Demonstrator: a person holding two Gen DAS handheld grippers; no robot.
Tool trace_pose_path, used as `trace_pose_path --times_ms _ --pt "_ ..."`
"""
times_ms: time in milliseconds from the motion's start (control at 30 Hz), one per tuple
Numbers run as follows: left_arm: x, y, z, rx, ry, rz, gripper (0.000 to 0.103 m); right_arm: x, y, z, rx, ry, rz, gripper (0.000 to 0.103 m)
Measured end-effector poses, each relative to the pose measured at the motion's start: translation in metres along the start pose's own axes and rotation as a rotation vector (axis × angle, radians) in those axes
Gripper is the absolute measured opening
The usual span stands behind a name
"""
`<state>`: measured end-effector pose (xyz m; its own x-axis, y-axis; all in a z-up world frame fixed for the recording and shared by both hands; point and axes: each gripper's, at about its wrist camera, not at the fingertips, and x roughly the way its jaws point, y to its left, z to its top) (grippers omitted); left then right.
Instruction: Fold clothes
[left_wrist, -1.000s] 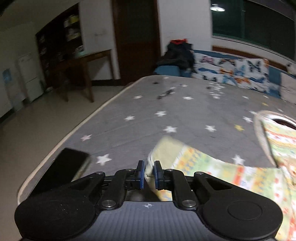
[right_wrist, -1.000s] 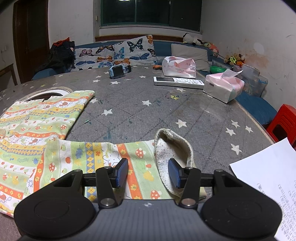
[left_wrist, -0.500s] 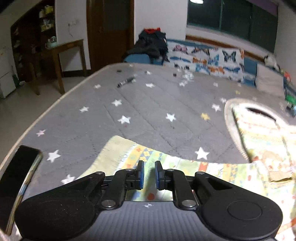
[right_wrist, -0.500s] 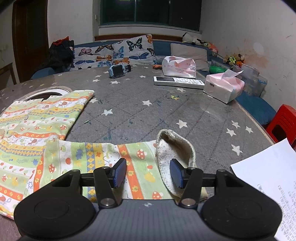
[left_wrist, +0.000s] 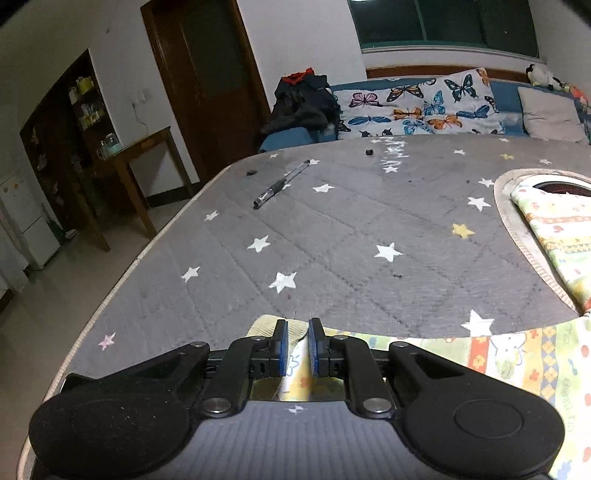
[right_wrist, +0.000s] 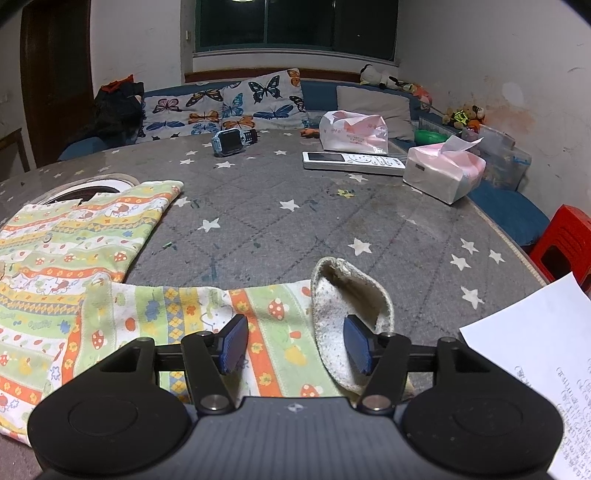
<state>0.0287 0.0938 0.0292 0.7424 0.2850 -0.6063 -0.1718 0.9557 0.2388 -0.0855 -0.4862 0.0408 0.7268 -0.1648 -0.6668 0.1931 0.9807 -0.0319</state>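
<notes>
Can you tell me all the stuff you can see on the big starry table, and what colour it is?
table: one, grey with stars
shirt: one, green-orange pattern, spread at left
pen: one, clear-black, far left
watch: one, blue, far middle
remote: one, white, far right
bag: one, pink-white, behind remote
tissue pack: one, pink-white, right edge
paper: one, white, near right
left tool: black, shut on sleeve
right tool: black, opening over cuff

One patterned garment, one pen, one remote control, one tissue pack, one pink-printed bag, one smartwatch, one printed paper sheet, two butterfly pillows, two grippers
</notes>
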Motion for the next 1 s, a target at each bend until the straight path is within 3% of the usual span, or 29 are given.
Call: trace_pose_path --times_ms 267,467,767,1000 --pt "-0.012 0.003 0.003 -0.049 0.021 -0.021 0.018 -0.014 0.004 0.0 -0.011 -0.017 0.015 0.059" --pt "-0.059 -0.03 0.005 -0.063 -0.019 -0.216 0.019 -0.029 0.023 0.001 -0.051 -0.029 0.081 0.059" --pt "-0.115 -0.112 -0.006 0.041 -0.059 -0.51 0.019 -0.039 0.072 -0.009 -0.145 -0.024 0.212 0.059" --pt "-0.125 -0.163 -0.015 0.136 -0.067 -0.607 0.019 -0.046 0.094 -0.025 -0.219 -0.015 0.242 0.059"
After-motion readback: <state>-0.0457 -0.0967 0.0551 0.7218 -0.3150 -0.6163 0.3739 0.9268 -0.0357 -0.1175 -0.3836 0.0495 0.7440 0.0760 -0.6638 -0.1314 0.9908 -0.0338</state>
